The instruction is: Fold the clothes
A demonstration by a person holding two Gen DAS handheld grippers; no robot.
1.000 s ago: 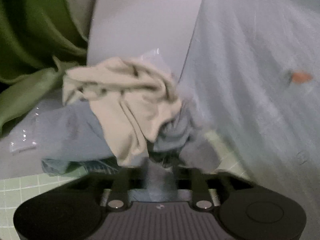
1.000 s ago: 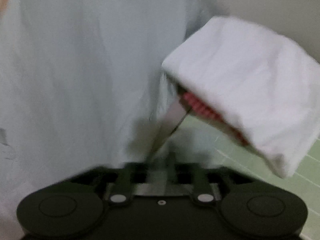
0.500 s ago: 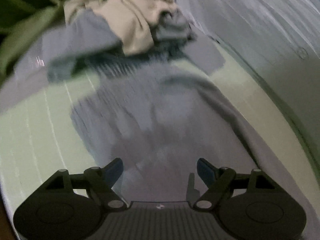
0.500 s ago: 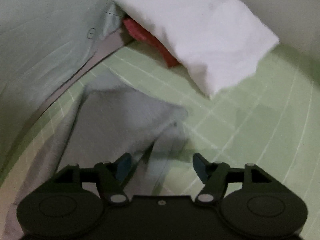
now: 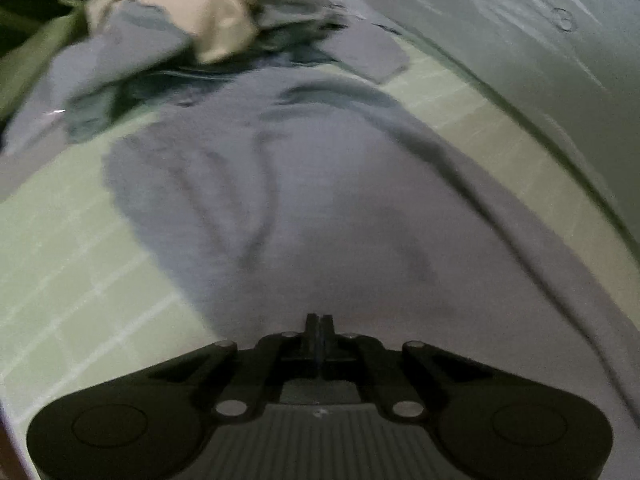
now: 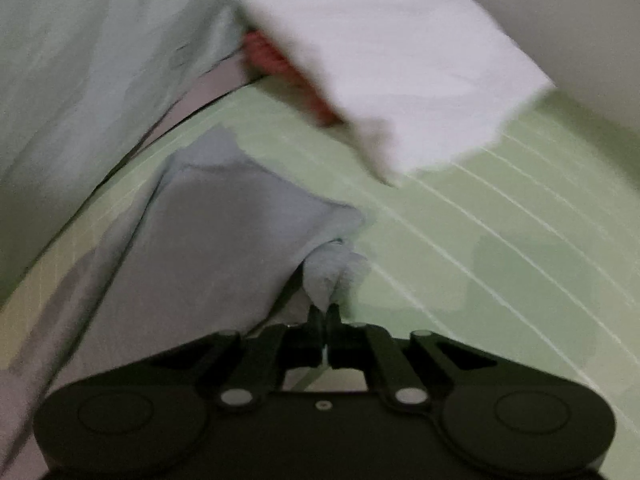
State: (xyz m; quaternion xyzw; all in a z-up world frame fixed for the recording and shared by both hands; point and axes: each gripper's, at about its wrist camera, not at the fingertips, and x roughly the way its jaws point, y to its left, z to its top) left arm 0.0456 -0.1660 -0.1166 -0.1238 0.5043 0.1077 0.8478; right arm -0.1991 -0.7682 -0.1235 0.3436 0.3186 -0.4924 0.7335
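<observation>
Left tongs [image 5: 319,322]: jaws just snapped together, tips pressed into the near hem of the grey garment [image 5: 320,200]; fabric looks pinched, hard to confirm under the tips. Right tongs [image 6: 324,312]: also just closed, clamped on a bunched corner of the same grey garment [image 6: 224,224], a small tuft sticking up past the tips.

Count: 1 grey garment spread flat on the green gridded mat [image 6: 500,240]. 1 heap of unfolded clothes at the far left end of the mat: beige piece [image 5: 192,8] on top, blue-grey piece [image 5: 132,48] under it, green cloth [image 5: 28,60] at the left edge. 1 folded stack at the far right end: white item [image 6: 392,64] over a red one [image 6: 280,64].

Edges: the garment runs along the mat's far edge, its far sleeve touching the heap. A pale curtain-like sheet [image 5: 500,20] hangs just beyond that far edge. Open mat to the right of the right tongs, between garment and white stack; open strip left of the left tongs too.

Surface: green mat, white grid lines. Dim light, frames motion-blurred.
</observation>
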